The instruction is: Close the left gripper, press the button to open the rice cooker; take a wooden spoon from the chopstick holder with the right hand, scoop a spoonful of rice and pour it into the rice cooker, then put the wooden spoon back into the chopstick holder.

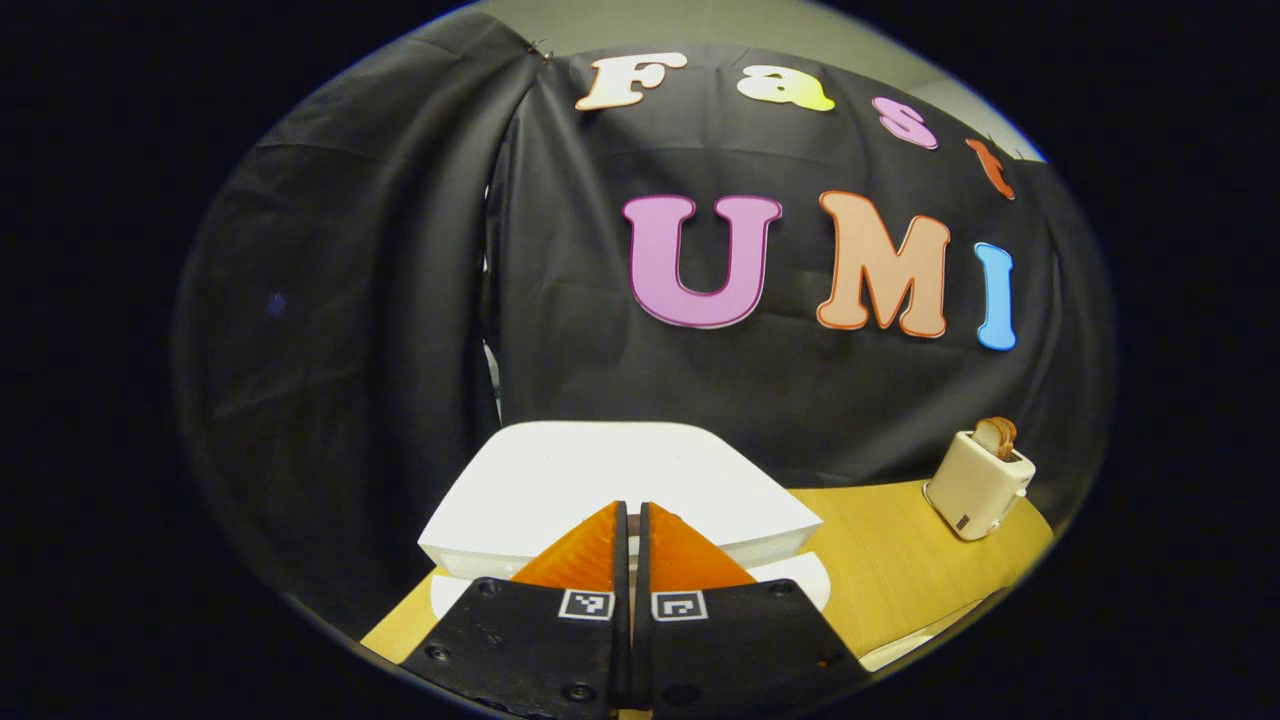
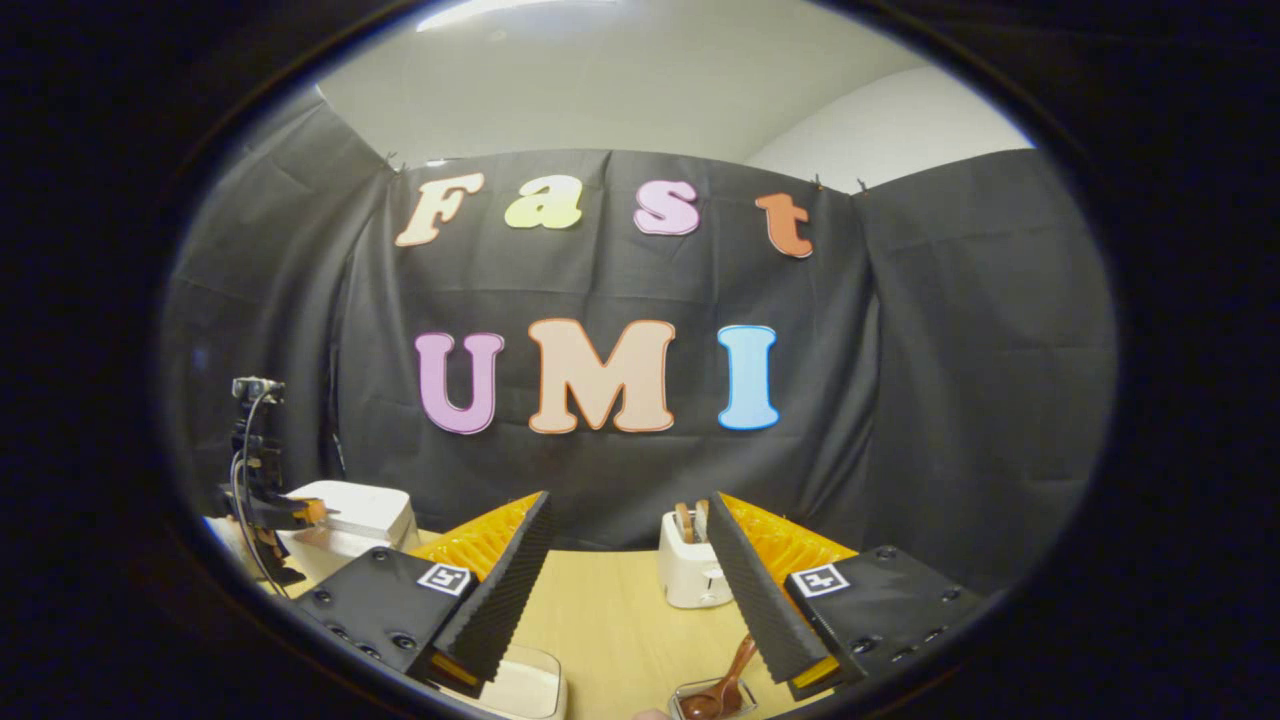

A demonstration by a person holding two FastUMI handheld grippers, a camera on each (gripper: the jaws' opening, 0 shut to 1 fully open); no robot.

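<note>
Left gripper: fingers pressed together, tips just over the front edge of the white rice cooker, lid down.
Right gripper: fingers spread wide, holding nothing, hovering above the worktop.
Wooden spoon: standing in the chopstick holder just below the right fingers.
Toaster: beyond, near the wall.
Risk: the button is hidden under the fingertips; an off-centre push could slide off the smooth lid or shove the cooker back instead of releasing it.
</note>
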